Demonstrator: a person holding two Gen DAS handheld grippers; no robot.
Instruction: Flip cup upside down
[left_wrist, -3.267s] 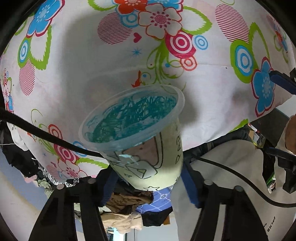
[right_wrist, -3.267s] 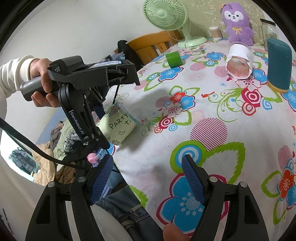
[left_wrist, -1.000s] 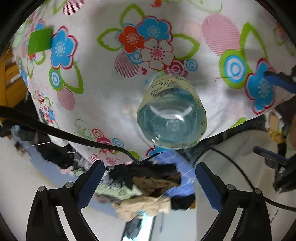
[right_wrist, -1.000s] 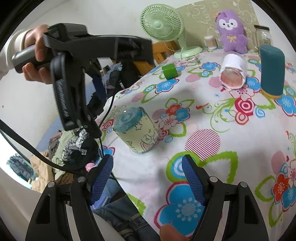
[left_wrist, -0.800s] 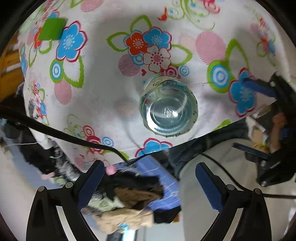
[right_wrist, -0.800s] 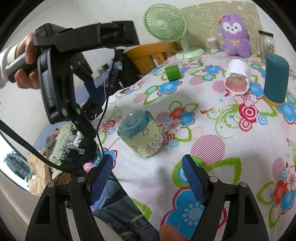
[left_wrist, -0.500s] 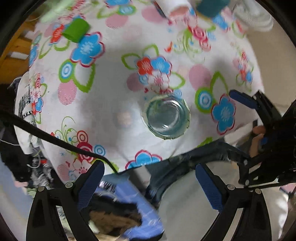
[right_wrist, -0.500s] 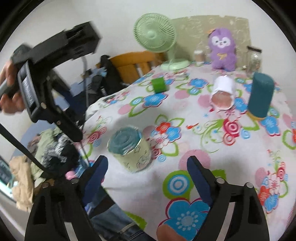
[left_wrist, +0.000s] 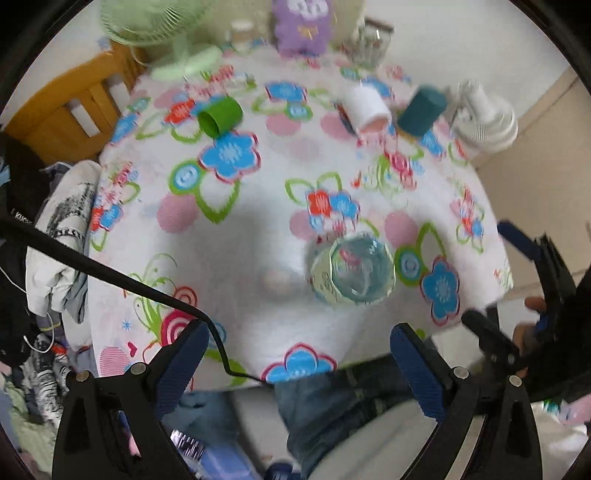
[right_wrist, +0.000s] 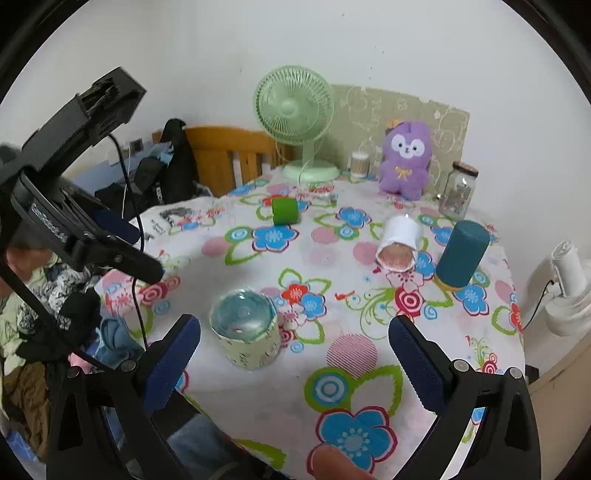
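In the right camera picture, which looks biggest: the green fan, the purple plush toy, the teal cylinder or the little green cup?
1. Green fan
2. Purple plush toy
3. Teal cylinder, close to the toy; it stands nearer the camera, so unsure
4. Green cup

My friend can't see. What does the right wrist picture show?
A clear cup stands upside down on a flowery tablecloth, between the open right gripper fingers but untouched. Behind are a green fan and purple plush toy.

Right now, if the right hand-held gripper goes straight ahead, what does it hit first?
Likely nothing at first: the open right hand-held gripper points over the floral tablecloth. The inverted clear plastic cup with pale-green printed sleeve sits just left of centre; depth unclear.
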